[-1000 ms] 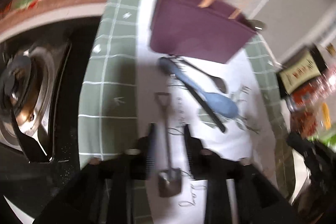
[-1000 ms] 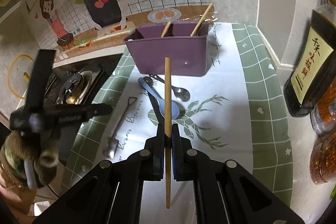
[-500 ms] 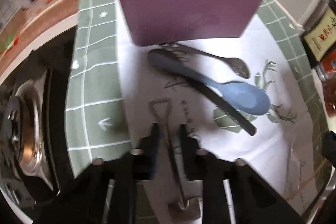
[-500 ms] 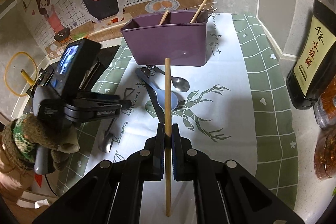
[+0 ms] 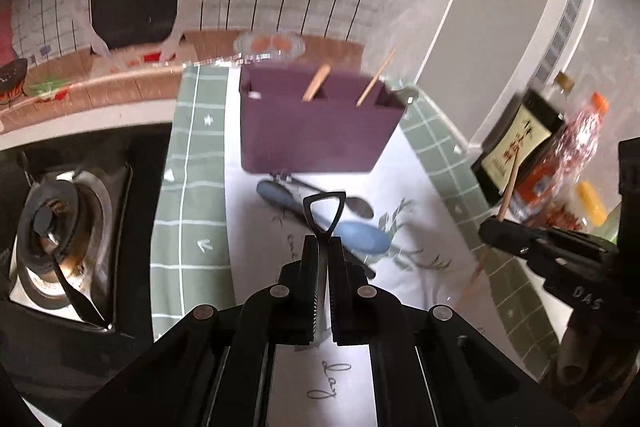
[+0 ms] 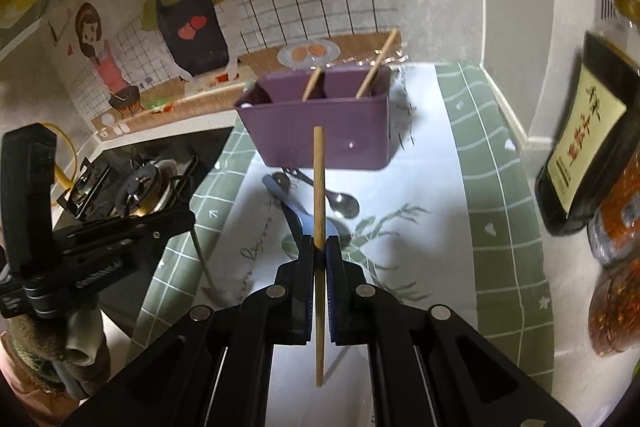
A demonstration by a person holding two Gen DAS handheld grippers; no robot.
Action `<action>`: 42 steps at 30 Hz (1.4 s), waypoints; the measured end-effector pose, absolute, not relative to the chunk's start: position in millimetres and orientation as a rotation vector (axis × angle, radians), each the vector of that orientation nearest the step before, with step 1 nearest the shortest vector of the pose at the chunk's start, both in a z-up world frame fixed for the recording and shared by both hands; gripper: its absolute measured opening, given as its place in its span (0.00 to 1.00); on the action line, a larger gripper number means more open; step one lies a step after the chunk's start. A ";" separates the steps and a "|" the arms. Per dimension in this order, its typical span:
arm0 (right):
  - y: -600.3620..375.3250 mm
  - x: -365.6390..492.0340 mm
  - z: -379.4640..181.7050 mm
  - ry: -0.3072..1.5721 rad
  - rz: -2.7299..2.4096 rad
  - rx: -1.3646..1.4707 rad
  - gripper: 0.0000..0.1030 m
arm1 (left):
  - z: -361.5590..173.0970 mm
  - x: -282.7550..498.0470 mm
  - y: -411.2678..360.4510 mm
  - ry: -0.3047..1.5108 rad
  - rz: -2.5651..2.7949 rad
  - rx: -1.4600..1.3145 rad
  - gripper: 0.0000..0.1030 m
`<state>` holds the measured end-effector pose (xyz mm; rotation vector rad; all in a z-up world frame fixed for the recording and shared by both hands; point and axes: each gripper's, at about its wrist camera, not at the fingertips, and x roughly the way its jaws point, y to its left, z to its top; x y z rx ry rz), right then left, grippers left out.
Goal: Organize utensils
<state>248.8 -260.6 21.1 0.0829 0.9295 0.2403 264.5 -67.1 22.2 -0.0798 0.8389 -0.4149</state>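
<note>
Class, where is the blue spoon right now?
The blue spoon lies on the cloth before the purple holder, beside a metal spoon, in both views.

Cursive "Lay" printed on the white table mat [image 5: 316, 379]; letters "DAS" on the right gripper [image 5: 496, 227] body, left wrist view. Dark bottle [image 6: 588, 131] label carries red Chinese characters, too blurred to read; more cursive script on the mat is illegible.

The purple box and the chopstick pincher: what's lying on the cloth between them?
In the right wrist view, a blue spoon, a metal spoon and a black utensil lie between the purple box and the right gripper.
</note>
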 end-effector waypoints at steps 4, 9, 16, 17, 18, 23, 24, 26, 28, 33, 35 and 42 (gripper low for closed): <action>-253.8 249.6 27.0 0.915 0.253 0.060 0.06 | 35.9 265.3 -66.2 0.812 -0.417 -0.083 0.04; -249.9 249.8 28.8 0.913 0.263 0.048 0.06 | 38.5 268.9 -64.3 0.825 -0.398 -0.060 0.04; -264.0 249.9 25.8 0.921 0.228 0.075 0.06 | -13.4 279.3 -60.2 0.982 -0.397 -0.061 0.07; -265.7 249.5 25.8 0.922 0.224 0.079 0.06 | -19.2 277.4 -60.4 0.991 -0.406 -0.068 0.10; -267.3 248.8 25.8 0.922 0.223 0.083 0.06 | -26.6 273.9 -60.9 1.004 -0.415 -0.080 0.20; -269.1 247.3 25.7 0.922 0.213 0.092 0.06 | -54.3 266.6 -75.3 1.023 -0.388 -0.077 0.54; -268.5 247.3 25.9 0.921 0.213 0.091 0.06 | -56.2 267.6 -78.4 1.029 -0.389 -0.073 0.54; -268.3 247.2 26.0 0.920 0.215 0.086 0.06 | -59.5 275.6 -89.7 1.038 -0.382 -0.059 0.54; -265.8 246.1 26.7 0.916 0.218 0.076 0.06 | -60.7 292.6 -98.2 1.052 -0.381 -0.063 0.54; -260.9 241.6 28.6 0.908 0.214 0.056 0.06 | -72.6 341.9 -99.5 1.141 -0.361 -0.125 0.33; -260.7 239.4 29.4 0.906 0.208 0.055 0.06 | -73.1 349.1 -103.0 1.140 -0.349 -0.101 0.30; -258.7 239.8 29.3 0.901 0.192 0.033 0.07 | -75.3 350.5 -123.0 1.080 -0.333 0.063 0.05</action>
